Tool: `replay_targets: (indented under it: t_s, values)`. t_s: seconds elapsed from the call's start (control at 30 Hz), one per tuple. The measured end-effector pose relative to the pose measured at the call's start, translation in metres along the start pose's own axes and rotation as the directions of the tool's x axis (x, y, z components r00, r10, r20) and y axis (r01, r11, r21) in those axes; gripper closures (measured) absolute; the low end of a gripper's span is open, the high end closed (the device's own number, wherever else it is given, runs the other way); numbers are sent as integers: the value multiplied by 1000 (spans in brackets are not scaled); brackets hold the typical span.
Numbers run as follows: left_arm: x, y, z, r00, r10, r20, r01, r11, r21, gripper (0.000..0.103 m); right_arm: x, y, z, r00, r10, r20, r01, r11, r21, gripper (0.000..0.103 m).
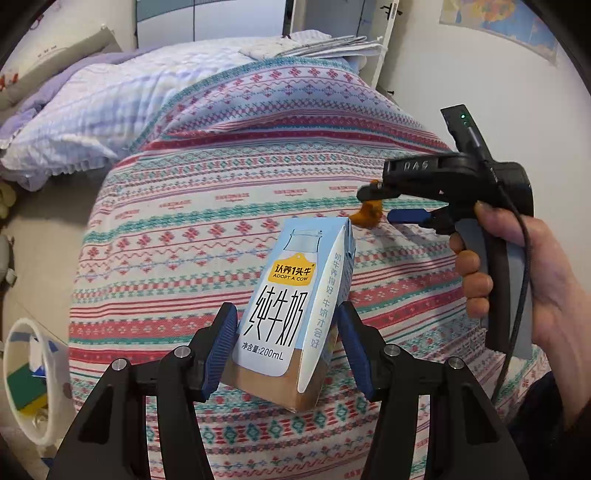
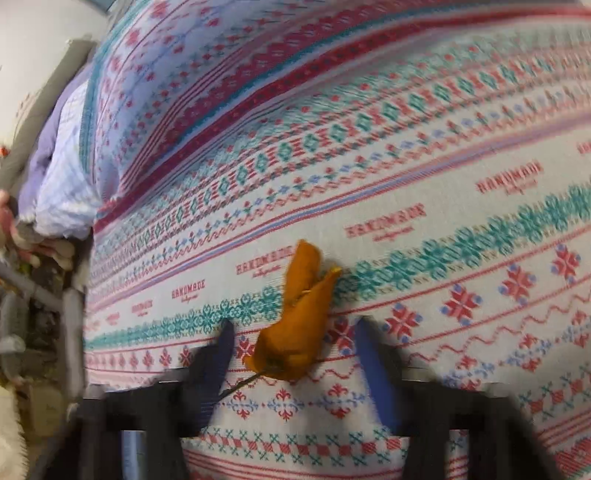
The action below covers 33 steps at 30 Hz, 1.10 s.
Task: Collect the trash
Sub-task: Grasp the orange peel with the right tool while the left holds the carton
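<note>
Black gripper (image 1: 286,325), blue ribbed pads (image 1: 221,347)

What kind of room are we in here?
Most likely a bedroom. The grippers work over a bed with a patterned sheet, a rumpled quilt is bunched at its far end, and a door and a wall map stand behind.

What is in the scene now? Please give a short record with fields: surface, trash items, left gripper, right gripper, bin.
surface: patterned bedspread
trash items: milk carton; orange peel
left gripper: jaws on both sides of the carton, appears shut on it
right gripper: jaws open around the peel, not closed
bin: white container at bed's left edge, holding items
</note>
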<state>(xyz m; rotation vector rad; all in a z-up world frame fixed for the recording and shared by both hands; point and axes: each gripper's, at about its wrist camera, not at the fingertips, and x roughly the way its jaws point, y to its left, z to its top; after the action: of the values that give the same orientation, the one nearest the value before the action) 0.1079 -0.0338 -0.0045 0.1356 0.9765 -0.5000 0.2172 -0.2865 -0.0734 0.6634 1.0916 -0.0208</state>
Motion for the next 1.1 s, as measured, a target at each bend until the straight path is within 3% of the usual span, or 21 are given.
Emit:
replay_targets:
  t_s: [0.03, 0.13, 0.27, 0.77, 1.1]
  values:
    - [0, 3, 0, 1000, 1, 2, -1, 1000, -3, 44, -1, 5, -2, 1000, -6, 6, 6, 1000, -11, 80]
    - [-4, 12, -2, 1000, -1, 6, 2, 1000, -25, 44, -17, 24, -12, 995, 87, 39, -86, 996, -19, 84]
    - [-9, 23, -6, 1000, 2, 14, -2, 999, -55, 44, -43, 62, -25, 988, 128, 87, -114, 982, -152, 85]
    - [-40, 77, -21, 998, 24, 57, -13, 981, -192, 44, -30, 97, -68, 983, 182, 19, -172, 955, -241, 84]
    - [-78, 143, -53, 995, 36, 90, -2, 936, -353, 44, -23, 130, -100, 980, 197, -13, -189, 920, -344, 84]
